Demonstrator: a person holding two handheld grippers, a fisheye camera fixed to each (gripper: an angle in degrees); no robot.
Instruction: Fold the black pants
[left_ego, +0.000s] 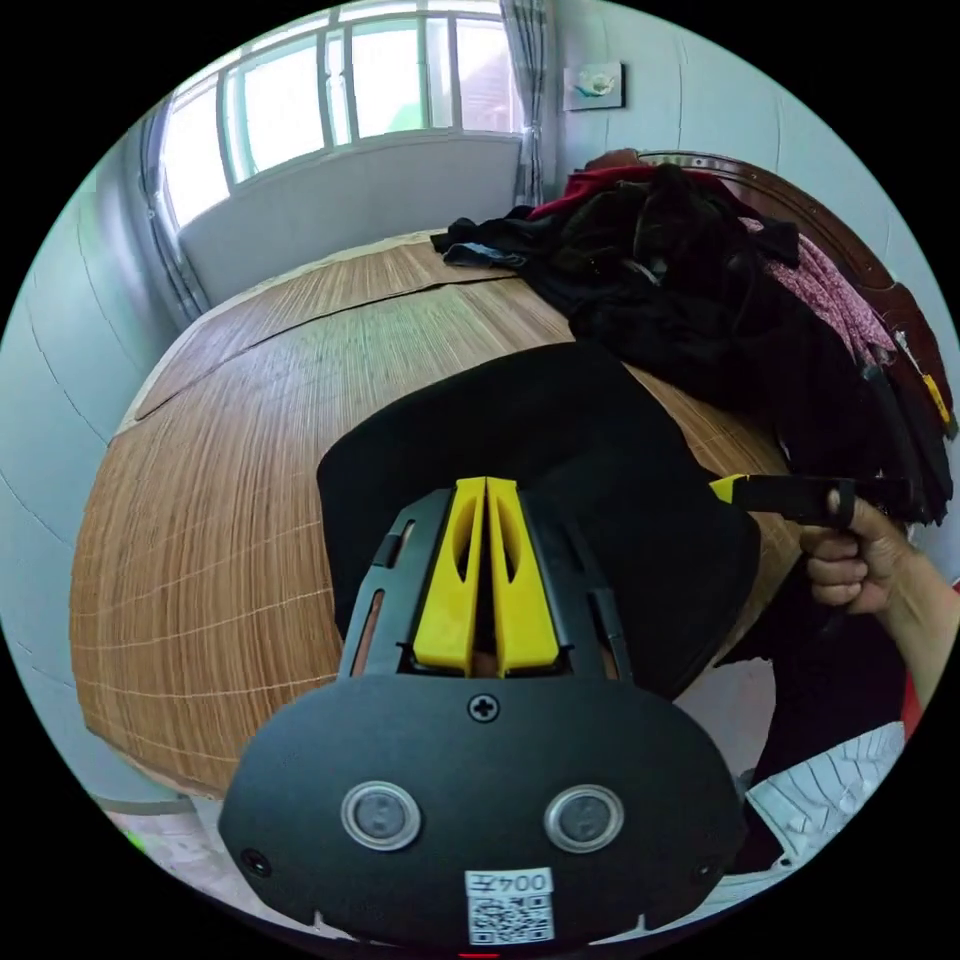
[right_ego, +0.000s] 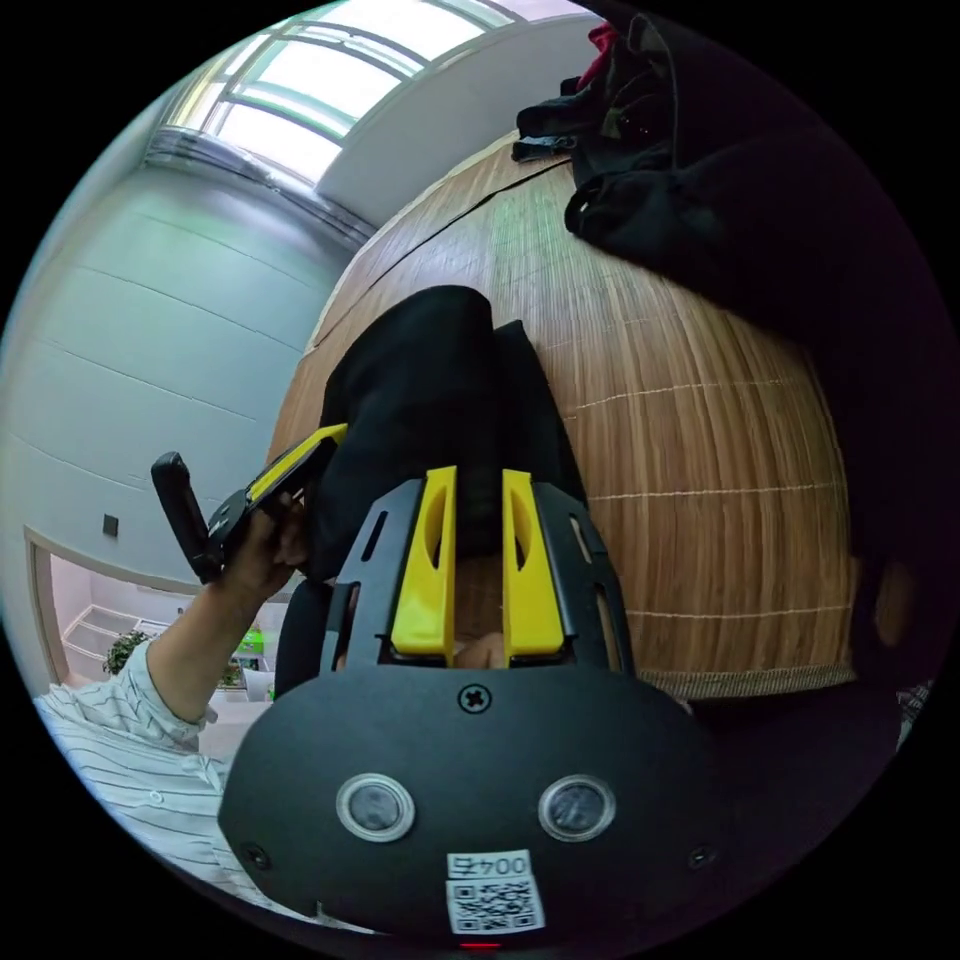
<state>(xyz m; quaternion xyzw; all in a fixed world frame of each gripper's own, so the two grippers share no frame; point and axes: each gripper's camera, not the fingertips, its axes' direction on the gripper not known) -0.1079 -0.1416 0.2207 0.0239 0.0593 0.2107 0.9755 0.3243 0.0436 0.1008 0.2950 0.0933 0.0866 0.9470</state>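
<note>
the black pants (left_ego: 560, 470) lie folded on the bamboo mat (left_ego: 220, 470) that covers the bed, at the bed's near edge, with part of the cloth hanging over that edge. in the left gripper view the left gripper (left_ego: 486, 490) sits low over the pants with its 2 yellow jaws pressed together tip to tip; whether any cloth is caught between them cannot be told. in the same view the right gripper (left_ego: 735, 488) comes in from the side, held in a hand (left_ego: 850, 560), its yellow tip touching the side of the pants nearest the bed's edge.

in the right gripper view the right gripper (right_ego: 478, 480) has its jaws a narrow gap apart, with the dark cloth of the pants (right_ego: 440, 400) lying between them near the tips; whether both jaws press on it cannot be told. the left gripper (right_ego: 300, 455) shows beside the pants, its tip against the cloth, held in a hand (right_ego: 255, 555) with a striped sleeve (right_ego: 120, 740) below it.

a pile of dark clothes (left_ego: 680, 290) sits at the far corner of the bed against the wooden headboard (left_ego: 850, 250), well apart from the pants. a window (left_ego: 340, 90) stands beyond the bed's far edge.
</note>
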